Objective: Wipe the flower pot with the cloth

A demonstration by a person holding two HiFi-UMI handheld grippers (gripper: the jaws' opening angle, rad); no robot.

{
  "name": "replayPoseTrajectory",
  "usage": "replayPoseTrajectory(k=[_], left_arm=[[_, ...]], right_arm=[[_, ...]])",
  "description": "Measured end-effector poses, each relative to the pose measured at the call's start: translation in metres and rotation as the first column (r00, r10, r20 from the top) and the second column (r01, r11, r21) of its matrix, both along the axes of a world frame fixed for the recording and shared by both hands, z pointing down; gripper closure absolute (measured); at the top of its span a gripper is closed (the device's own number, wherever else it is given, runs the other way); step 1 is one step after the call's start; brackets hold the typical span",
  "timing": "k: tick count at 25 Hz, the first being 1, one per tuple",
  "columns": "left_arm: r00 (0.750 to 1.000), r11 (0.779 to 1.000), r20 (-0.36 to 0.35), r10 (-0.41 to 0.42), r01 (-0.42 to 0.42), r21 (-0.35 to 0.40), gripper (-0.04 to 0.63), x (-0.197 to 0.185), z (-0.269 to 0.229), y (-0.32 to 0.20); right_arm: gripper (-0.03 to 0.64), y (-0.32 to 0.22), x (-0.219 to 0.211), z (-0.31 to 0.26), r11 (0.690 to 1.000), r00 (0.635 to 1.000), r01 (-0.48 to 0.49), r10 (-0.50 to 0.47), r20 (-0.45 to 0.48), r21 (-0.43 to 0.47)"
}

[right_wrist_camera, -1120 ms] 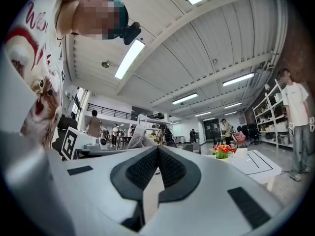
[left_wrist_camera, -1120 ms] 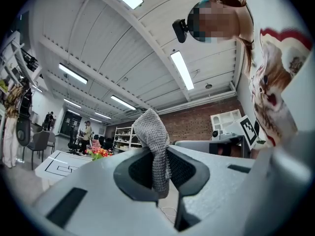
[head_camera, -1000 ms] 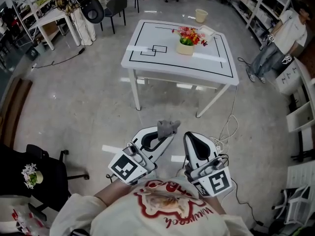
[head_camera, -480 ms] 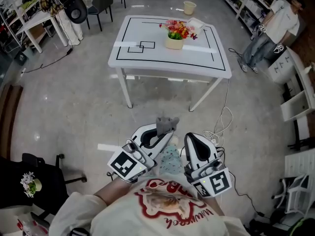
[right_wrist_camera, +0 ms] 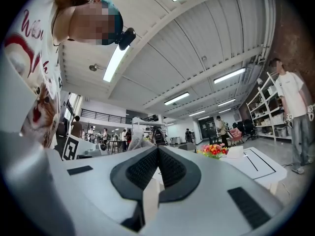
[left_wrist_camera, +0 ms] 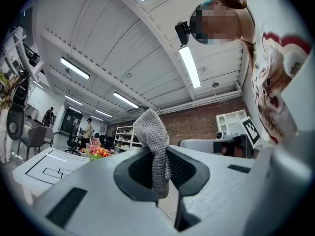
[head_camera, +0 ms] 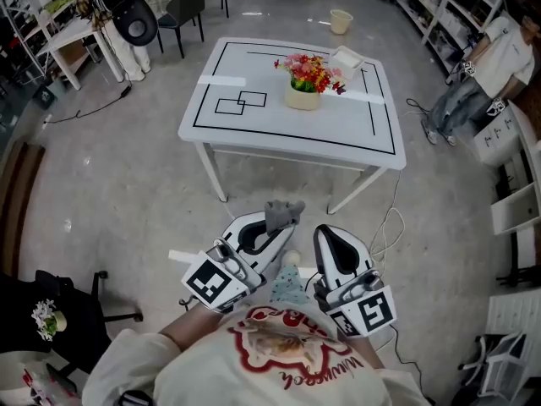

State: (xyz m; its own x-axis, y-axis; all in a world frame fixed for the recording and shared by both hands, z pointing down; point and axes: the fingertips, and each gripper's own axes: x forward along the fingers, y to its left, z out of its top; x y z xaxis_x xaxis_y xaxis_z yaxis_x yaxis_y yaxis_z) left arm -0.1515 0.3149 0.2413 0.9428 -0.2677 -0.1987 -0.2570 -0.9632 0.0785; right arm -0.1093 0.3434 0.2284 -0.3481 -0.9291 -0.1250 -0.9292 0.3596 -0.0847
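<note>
Cloth (left_wrist_camera: 150, 132) gripped by left tool (head_camera: 276, 233), right tool (right_wrist_camera: 157, 154) clenched empty, flowers (head_camera: 309, 69) hiding pot (head_camera: 303, 101) rim

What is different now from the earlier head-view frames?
The person has stepped closer: the table with the flower pot looks larger in the head view. Nothing was taken or let go. The left tool still clamps the grey cloth; the right tool stays shut and empty.
</note>
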Motion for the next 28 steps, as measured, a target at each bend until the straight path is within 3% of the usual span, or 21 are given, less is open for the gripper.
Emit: replayPoseTrajectory(k=[9, 16, 28], left_arm=[[0.999, 0.998, -0.009, -0.047, 0.047, 0.029, 0.554, 0.070, -0.020, -0.078], [0.992, 0.992, 0.021, -0.124, 0.124, 0.033, 0.554, 0.093, -0.016, -0.127], [0.989, 0.990, 0.037, -0.143, 0.143, 0.008, 0.554, 0.131, -0.004, -0.163]], right_arm=[[0.618, -0.084, 0.078, -0.020, 0.998, 0.999, 0.051, -0.051, 0.008, 0.033], [0.618, -0.130, 0.104, -0.018, 0.994, 0.994, 0.110, -0.110, -0.010, 0.023], [0.618, -0.167, 0.140, 0.000, 0.991, 0.991, 0.130, -0.130, -0.022, -0.020]])
